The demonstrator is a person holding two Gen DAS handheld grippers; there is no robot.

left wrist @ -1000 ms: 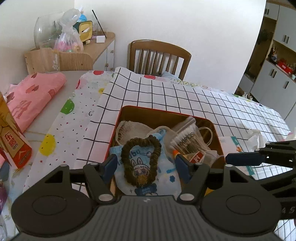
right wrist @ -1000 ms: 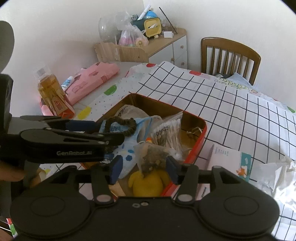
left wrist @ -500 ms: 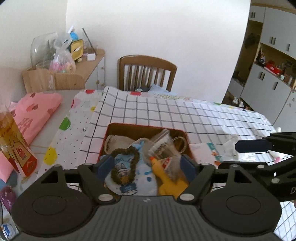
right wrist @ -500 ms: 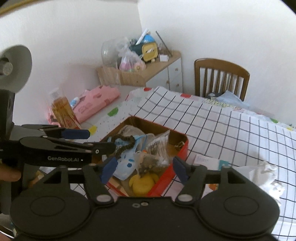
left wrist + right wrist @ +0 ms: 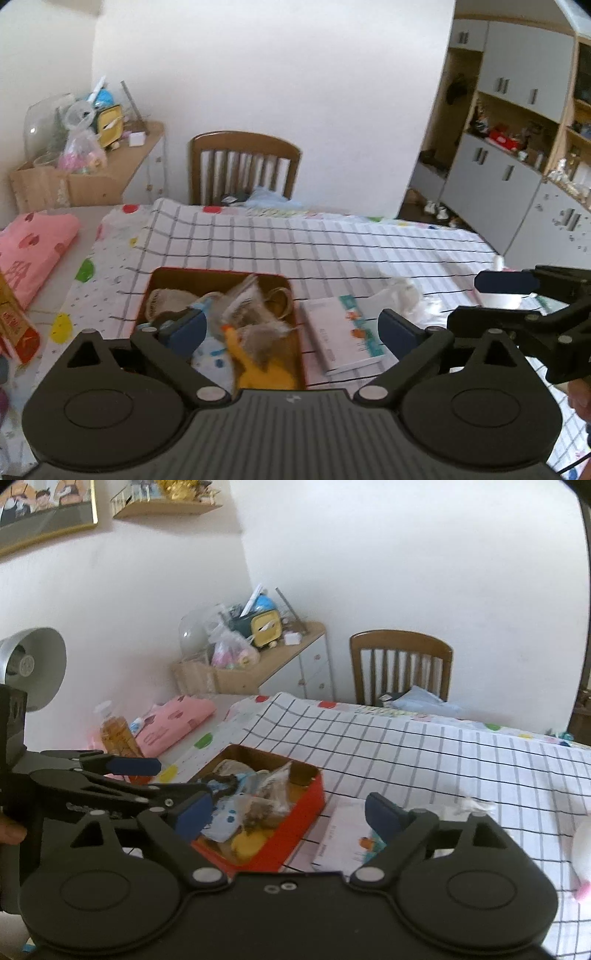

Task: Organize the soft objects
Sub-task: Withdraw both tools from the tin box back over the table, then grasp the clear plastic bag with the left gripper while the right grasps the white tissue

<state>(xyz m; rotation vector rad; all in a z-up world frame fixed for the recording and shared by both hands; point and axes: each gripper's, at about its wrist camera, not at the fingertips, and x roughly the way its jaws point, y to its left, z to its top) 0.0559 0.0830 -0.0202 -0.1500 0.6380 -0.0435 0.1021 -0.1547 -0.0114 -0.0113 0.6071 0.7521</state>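
step: pick next soft item | left tongs [image 5: 291, 328] + right tongs [image 5: 286, 814] opening, nothing btwn | red rectangular tin box [image 5: 295, 805] full, near worktop's front edge | tip: go for crumpled white tissue [image 5: 402, 295], approach low, centre pads first

Black gripper [image 5: 290, 330], blue fingertip pads [image 5: 184, 328]

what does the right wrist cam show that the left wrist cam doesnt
Only the right wrist view shows the framed picture, the wall shelf and the grey lamp. Only the left wrist view shows the grey cupboards. Both show the red box of soft things, the booklet beside it, the wooden chair and the pink cloth.
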